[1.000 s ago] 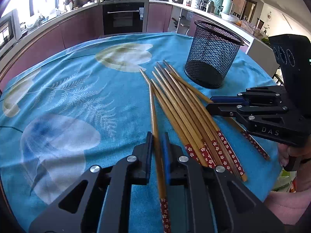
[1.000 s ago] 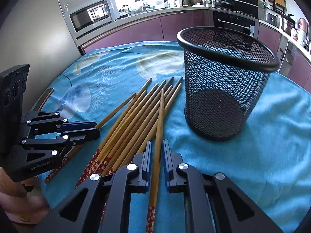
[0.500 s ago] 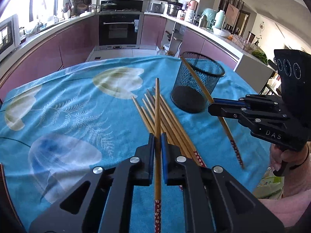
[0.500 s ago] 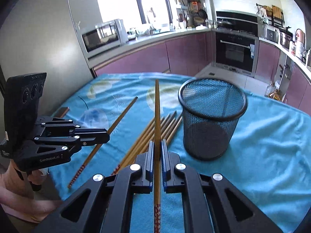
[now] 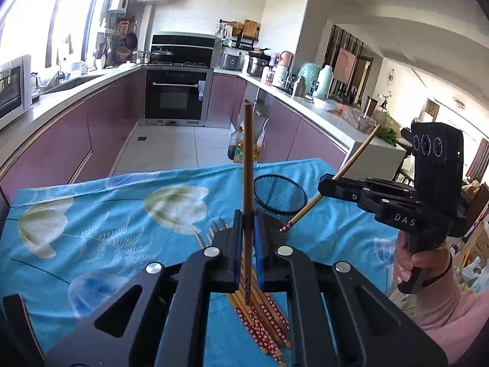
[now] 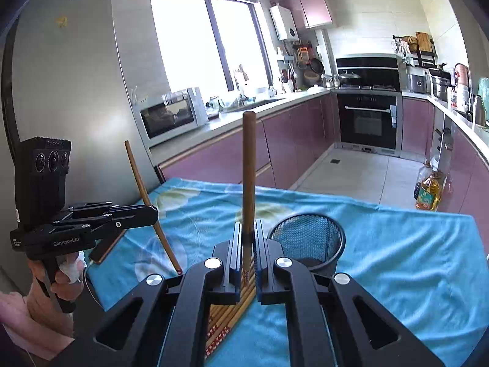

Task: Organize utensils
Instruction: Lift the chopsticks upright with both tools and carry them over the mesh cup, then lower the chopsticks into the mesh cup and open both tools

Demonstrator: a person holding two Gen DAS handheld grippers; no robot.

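Each tool (image 5: pixel 247 241) (image 6: pixel 246 246) pinches one chopstick (image 5: pixel 248 165) (image 6: pixel 248 171); aim decorated ends down, centred over the basket (image 6: pixel 307 238), before releasing.

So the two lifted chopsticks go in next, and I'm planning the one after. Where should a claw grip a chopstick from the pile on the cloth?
Grip an outer stick of the pile of chopsticks on its bare wooden shaft, just ahead of the red patterned end. Come straight down from above, fingers either side of it. The sticks lie flat and packed close, so an edge one gives the fingers more room. The mesh cup stands just beyond.
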